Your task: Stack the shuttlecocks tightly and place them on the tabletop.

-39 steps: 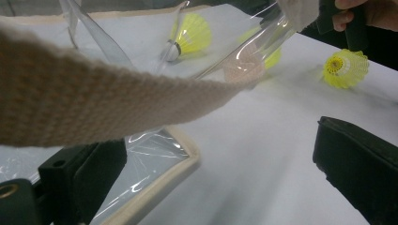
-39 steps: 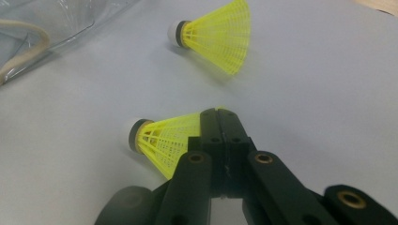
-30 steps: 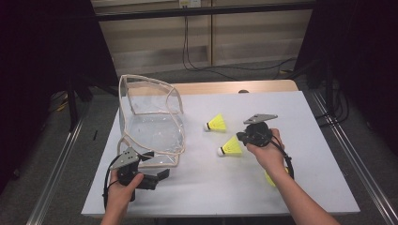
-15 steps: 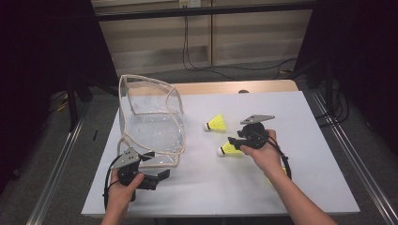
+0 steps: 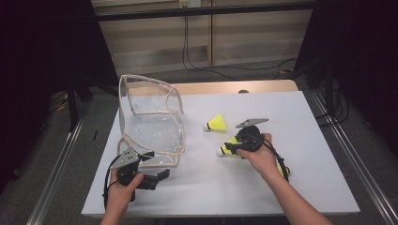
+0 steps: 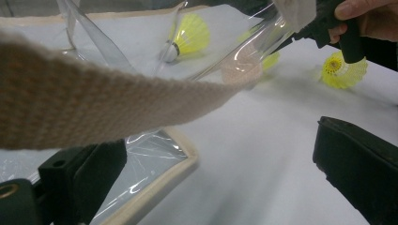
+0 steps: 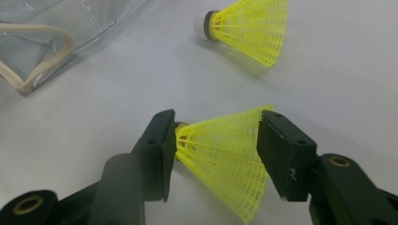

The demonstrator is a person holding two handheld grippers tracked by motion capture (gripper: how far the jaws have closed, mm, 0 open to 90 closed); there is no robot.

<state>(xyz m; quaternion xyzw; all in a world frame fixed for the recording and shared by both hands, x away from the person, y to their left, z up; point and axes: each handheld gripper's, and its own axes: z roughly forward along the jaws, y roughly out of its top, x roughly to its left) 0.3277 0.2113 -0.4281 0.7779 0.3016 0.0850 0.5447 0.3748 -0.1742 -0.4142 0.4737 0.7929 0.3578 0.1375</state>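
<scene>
Bare forearms, no sleeves; each black claw (image 5: 159, 176) trails a black cable and carries a grey three-cornered plate.

We see the white tabletop (image 5: 300, 140) lit evenly from overhead, surroundings near black. Shadows are soft and short. Glare streaks show on the clear bag (image 6: 141, 159) in the left gripper view, where the strap (image 6: 94, 108) is blurred up close. Right gripper view is sharp on the shuttlecock (image 7: 225, 159), mild softness at the corners.
</scene>
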